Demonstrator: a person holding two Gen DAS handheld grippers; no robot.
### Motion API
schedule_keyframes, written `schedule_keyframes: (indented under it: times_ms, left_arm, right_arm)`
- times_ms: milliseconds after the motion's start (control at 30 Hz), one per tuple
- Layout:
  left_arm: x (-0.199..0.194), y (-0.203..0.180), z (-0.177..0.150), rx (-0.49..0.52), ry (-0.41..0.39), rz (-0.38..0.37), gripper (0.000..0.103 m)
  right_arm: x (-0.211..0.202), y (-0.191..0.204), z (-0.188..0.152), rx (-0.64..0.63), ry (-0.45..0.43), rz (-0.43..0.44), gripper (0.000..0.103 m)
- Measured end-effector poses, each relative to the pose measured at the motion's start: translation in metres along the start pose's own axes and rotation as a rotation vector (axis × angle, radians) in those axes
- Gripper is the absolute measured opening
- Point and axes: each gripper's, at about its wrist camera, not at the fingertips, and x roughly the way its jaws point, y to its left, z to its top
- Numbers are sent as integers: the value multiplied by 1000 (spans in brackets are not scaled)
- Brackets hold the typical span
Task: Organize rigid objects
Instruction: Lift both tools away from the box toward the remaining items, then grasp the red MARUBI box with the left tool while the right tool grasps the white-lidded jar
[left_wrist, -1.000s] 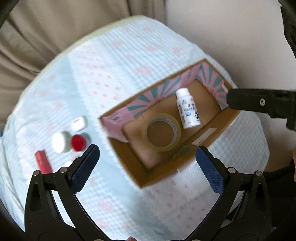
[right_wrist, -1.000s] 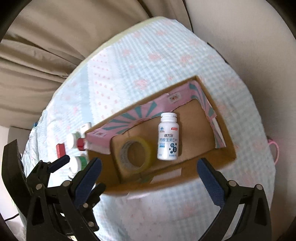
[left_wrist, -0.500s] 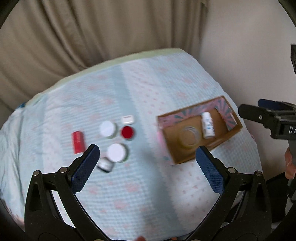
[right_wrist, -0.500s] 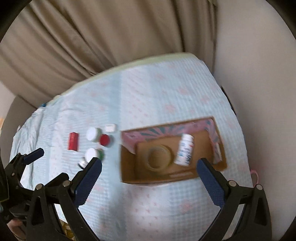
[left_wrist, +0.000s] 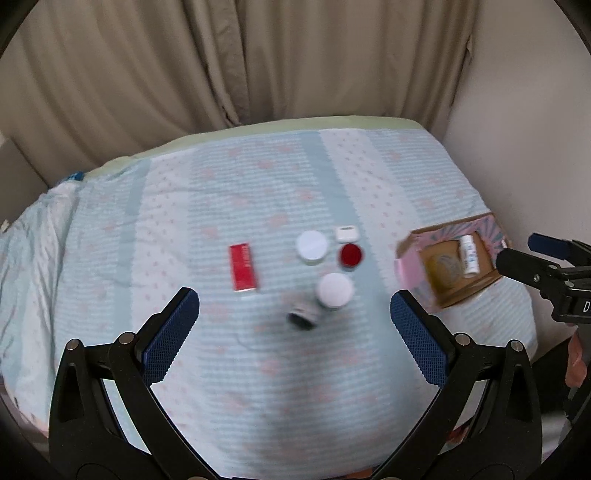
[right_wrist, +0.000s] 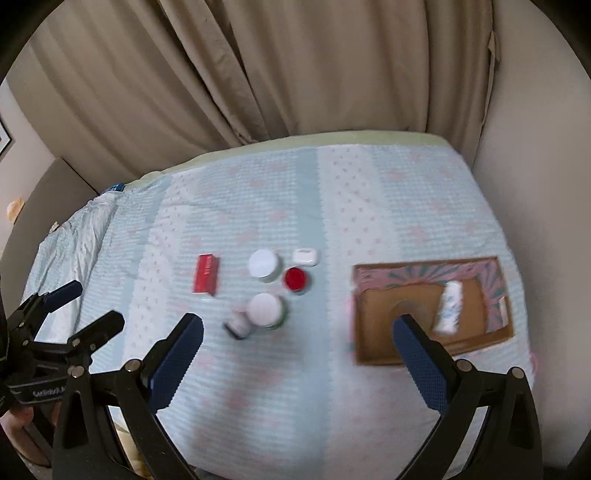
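Left gripper (left_wrist: 294, 323) and right gripper (right_wrist: 295, 347) hover spread and empty above jars (left_wrist: 312, 248) beside a box (right_wrist: 430, 308).

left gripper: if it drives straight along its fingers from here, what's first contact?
Probably the small dark-capped jar lying midway ahead of the open left gripper, with the white-lidded jar just beyond. Depth is unclear; it might reach the bedspread first.

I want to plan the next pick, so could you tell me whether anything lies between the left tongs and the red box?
Nothing visible does. The left tongs are open above bare cloth, and the red box lies flat ahead, apart from the jars to its right.
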Motion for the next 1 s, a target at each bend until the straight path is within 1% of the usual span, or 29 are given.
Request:
schedule_keyframes:
  times_ms: [33,133,233,433,567,633,700,800,1000]
  left_arm:
    - [3,18,0,6,3,1,103]
    - [14,54,4,15,14,-8,103]
    - [38,91,9,22,40,-12,103]
    - [102,132,16,8,118,-8,103]
    - [142,141,19,0,159,-15,103]
    - [163,140,21,-6,182,-25,103]
    - [181,138,22,-8,201,-32,103]
    - [218,133,23,-5,244,-49,103]
    - [285,123,22,-9,328,-56,103]
  right_arm:
    - [4,9,0,9,3,-9,103]
    - [19,35,-3,62,14,-45,103]
    - [35,57,-8,125,17,-70,102]
    - [78,91,-12,214,31,-127,102]
    - [111,101,-14,249,45,-164,102]
    - [129,101,-15,266,60,-179,102]
    - [150,97,-17,295,80,-187,102]
    - [182,90,-21,340,118,-208,102]
    - [248,69,-30,419,198,-231,102]
